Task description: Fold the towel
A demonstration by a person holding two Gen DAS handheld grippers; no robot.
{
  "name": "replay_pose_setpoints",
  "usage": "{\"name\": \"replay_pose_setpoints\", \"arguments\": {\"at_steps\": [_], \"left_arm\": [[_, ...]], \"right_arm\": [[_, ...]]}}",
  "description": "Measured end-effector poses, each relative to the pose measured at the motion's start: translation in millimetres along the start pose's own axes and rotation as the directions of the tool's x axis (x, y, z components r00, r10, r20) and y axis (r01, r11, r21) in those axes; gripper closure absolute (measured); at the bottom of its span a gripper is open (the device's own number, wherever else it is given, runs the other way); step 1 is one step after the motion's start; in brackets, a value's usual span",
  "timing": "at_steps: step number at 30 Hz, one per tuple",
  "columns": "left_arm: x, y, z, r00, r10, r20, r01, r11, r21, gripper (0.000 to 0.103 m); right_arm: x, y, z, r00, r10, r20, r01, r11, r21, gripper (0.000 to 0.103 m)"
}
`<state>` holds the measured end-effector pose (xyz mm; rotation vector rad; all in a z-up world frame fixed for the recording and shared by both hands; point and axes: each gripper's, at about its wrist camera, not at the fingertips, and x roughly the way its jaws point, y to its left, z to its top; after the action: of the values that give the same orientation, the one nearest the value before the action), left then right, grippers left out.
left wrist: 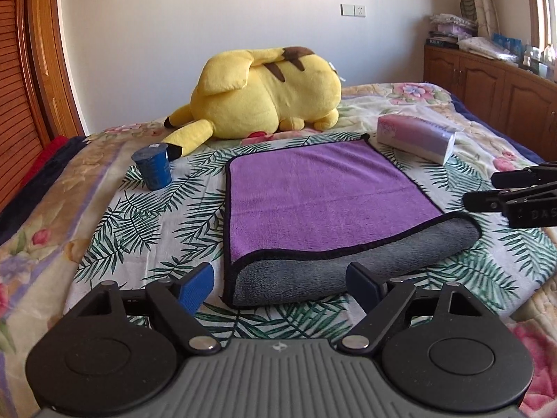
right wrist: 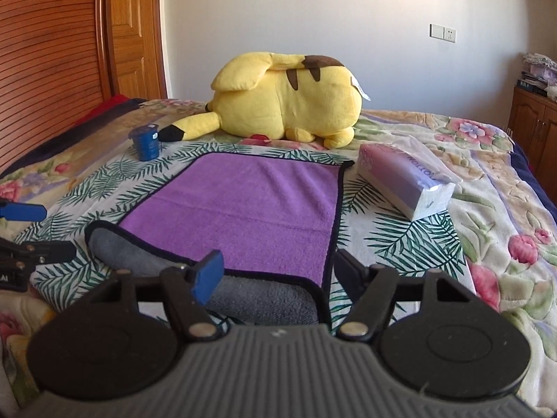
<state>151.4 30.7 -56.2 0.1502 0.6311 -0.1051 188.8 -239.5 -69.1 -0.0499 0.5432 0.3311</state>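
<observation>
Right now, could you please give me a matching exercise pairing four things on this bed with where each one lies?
1. purple-and-grey microfibre towel
2. yellow plush toy
3. small blue plastic cup
4. pink-and-lilac tissue pack

A. right of the towel
B. left of the towel
C. behind the towel, near the wall
D. centre, near edge turned over

Pairs: 1-D, 2-C, 3-B, 4-A

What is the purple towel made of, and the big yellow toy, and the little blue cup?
The towel looks like soft, fuzzy microfibre: purple nap on top, grey underside, black stitched edge. The yellow toy looks like plush fabric, with a matte, velvety pile. The blue cup is probably thin plastic with a foil lid, though its small size leaves that unsure.
</observation>
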Motion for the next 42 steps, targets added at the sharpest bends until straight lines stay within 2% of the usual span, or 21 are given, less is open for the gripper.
{"name": "replay_pose_setpoints", "arguments": {"at_steps": [4, 9, 15, 19, 25, 29, 35, 42], "left_arm": [[12.7, 7.2, 1.1, 1.000, 0.003, -0.007, -0.003, 1.000, -0.003, 0.038], [26.6, 15.6, 3.1, 1.000, 0.007, -0.018, -0.007, 1.000, -0.005, 0.047], [41.6, 23.9, 5.3, 1.000, 0.012, -0.027, -0.012, 1.000, -0.010, 0.053], [52.9, 29.0, 6.9, 0.999, 0.012, -0.045, -0.012, 1.000, -0.010, 0.056], [67.0, 37.9, 3.3, 0.997, -0.021, -0.079, 0.018, 0.999, -0.040, 0.067], [74.0, 38.6, -0.3, 0.993, -0.003, -0.117, 0.000, 0.999, -0.032, 0.073], [75.6, 38.5, -3.6, 0.990, -0.023, -0.137, 0.017, 0.999, -0.050, 0.082], [75.4, 36.9, -4.7, 0.988, -0.044, -0.146, 0.035, 0.997, -0.068, 0.093]], "right_arm": [[8.8, -4.1, 1.0, 1.000, 0.000, -0.014, 0.001, 1.000, 0.003, 0.033], [19.4, -10.6, 0.4, 0.999, 0.007, -0.042, -0.007, 1.000, 0.008, 0.034], [31.3, -20.4, 0.0, 0.996, 0.014, -0.087, -0.011, 0.999, 0.034, 0.037], [37.9, -27.9, -1.7, 0.990, 0.062, -0.126, -0.054, 0.996, 0.070, 0.042], [45.4, -33.6, -4.9, 0.984, 0.071, -0.165, -0.057, 0.995, 0.086, 0.043], [48.8, -39.0, -5.5, 0.980, 0.075, -0.182, -0.058, 0.993, 0.099, 0.043], [53.6, -38.1, -8.4, 0.967, 0.108, -0.233, -0.084, 0.990, 0.110, 0.043], [52.9, -34.6, -7.9, 0.960, 0.139, -0.242, -0.117, 0.988, 0.102, 0.043]]}}
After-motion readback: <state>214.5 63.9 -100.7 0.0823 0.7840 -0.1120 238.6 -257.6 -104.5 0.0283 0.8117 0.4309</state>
